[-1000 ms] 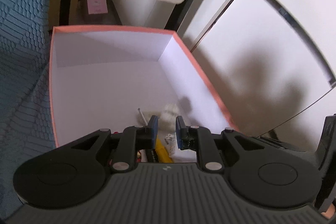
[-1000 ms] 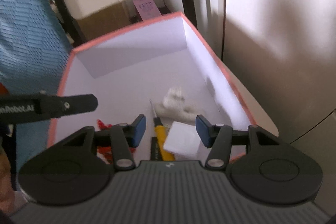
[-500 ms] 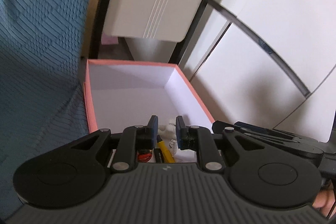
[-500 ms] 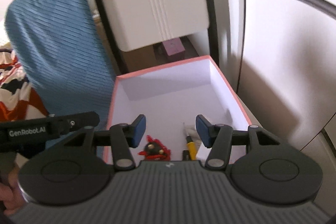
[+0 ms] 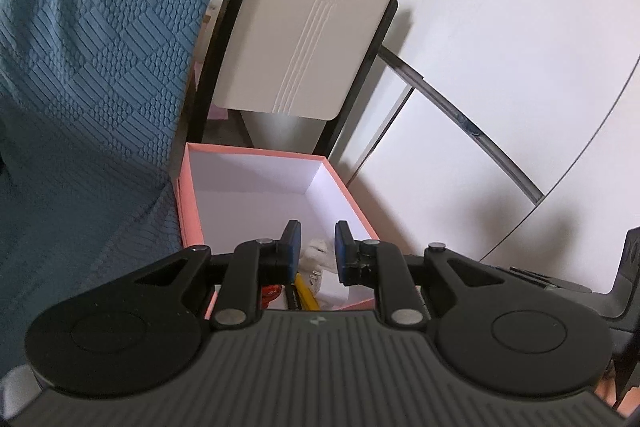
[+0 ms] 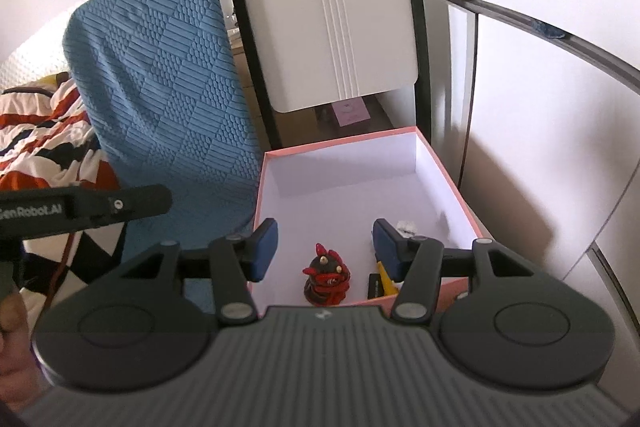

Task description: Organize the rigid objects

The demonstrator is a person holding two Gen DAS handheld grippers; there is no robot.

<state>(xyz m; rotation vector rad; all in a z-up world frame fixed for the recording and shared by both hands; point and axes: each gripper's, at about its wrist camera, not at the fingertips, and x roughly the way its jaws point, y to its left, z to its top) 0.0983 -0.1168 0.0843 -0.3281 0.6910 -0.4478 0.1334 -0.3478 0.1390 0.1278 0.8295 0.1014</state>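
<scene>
A pink-rimmed box (image 5: 256,151) (image 6: 340,143) with a white inside stands on the floor. In it lie a red and black figurine (image 6: 326,279) (image 5: 271,293), a yellow screwdriver (image 5: 306,293) (image 6: 385,277), a lumpy white object (image 5: 318,255) and a small white packet (image 5: 334,285). My left gripper (image 5: 316,247) hangs above the near end of the box, shut, nothing in it. The right gripper (image 6: 326,247) is also above the near end, open and empty, with the figurine well below it.
A blue quilted cushion (image 5: 100,67) (image 6: 160,87) leans left of the box. A white chair back (image 5: 304,43) (image 6: 332,27) rises behind it. White cabinet panels (image 5: 500,87) close the right side. A striped blanket (image 6: 40,131) lies far left.
Both grippers have risen and drawn back from the box, so the chair back and cushion now fill the upper views. Neither pair of jaws has changed its width.
</scene>
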